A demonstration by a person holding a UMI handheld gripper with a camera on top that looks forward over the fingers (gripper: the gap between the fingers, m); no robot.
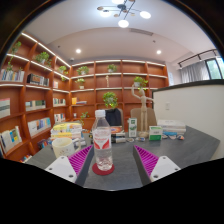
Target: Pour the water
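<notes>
Jaws apart, nothing between the pads (80, 160), gripper (113, 162) hovering over the near stretch of grey table (120, 172). No grip on anything yet.

Just ahead, slightly toward the left finger: clear plastic bottle (101, 134), upright on the table, red band at the base, pale cap on top. See-through walls, so water level hard to judge from here. Looks light and thin-walled, likely to flex under a squeeze.

Risks, reading it from this spot. Off-centre to the jaws, so a straight push forward could clip the bottle with the left finger and knock it over. Tall and narrow, easy to topple. Too hard a clamp on soft plastic could buckle it and, if uncapped, spill water early. Cap on or off: can't tell.

Beside and behind the bottle, clutter: a yellowish cup or container (63, 146) to the left, small boxes (159, 131) and a tall glass piece (139, 112) to the right. Tight quarters for a swing or tilt, so could bump neighbours during the pour. Receiving vessel not clearly identifiable, so risk of aiming at the wrong one.

Farther back, wooden shelves (30, 95) with books and plants, ceiling lights above.
</notes>
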